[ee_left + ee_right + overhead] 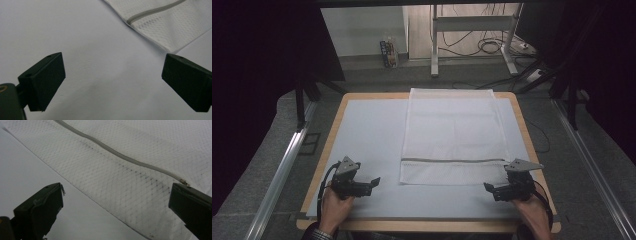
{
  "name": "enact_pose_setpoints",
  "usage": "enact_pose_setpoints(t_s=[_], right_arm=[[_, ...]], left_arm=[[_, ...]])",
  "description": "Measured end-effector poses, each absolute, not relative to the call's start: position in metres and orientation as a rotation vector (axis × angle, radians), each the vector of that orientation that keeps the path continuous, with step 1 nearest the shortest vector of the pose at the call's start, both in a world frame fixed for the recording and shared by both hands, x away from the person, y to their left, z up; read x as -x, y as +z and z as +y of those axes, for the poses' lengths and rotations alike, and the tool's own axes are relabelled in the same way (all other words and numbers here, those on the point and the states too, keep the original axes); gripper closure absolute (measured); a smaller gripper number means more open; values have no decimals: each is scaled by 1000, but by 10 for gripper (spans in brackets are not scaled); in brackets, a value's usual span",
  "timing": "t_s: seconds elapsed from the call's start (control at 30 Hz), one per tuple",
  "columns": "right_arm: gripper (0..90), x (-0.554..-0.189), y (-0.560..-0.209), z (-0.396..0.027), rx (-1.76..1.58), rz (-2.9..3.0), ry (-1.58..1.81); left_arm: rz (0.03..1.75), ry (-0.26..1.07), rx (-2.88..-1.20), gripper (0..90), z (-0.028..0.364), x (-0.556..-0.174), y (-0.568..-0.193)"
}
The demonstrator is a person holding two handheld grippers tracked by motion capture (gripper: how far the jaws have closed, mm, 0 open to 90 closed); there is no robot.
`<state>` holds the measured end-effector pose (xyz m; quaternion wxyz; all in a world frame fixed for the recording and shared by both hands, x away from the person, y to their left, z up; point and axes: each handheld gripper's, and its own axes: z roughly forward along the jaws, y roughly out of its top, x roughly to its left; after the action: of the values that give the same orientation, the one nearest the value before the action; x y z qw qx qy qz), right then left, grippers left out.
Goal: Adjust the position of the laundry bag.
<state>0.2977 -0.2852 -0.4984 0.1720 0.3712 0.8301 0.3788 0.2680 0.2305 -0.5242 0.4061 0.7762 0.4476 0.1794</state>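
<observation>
While the white mesh laundry bag [451,135] lies flat on the white table cover [367,135], reaching from the table's far edge toward the near one, its grey zipper [452,160] is seen running across near its near end. Just left of the bag's near left corner the left gripper [373,182] is held, and just right of its near right corner the right gripper [487,187]; both sets of jaws are spread wide with nothing held. An approach is judged to be in hand; next, the near corners must be pinched.
</observation>
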Motion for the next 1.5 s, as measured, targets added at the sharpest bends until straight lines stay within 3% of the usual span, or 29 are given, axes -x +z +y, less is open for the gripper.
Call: enact_pose_setpoints(t_s=[0.6,1.5], right_arm=[[0,-300,-501,-282,-1072,2388,1064],[27,-311,-496,-282,-1065,2339,1054]], left_arm=[[1150,395,-2032,48,223,-273,-528],[1114,416,-2055,59,206,-295,-521]])
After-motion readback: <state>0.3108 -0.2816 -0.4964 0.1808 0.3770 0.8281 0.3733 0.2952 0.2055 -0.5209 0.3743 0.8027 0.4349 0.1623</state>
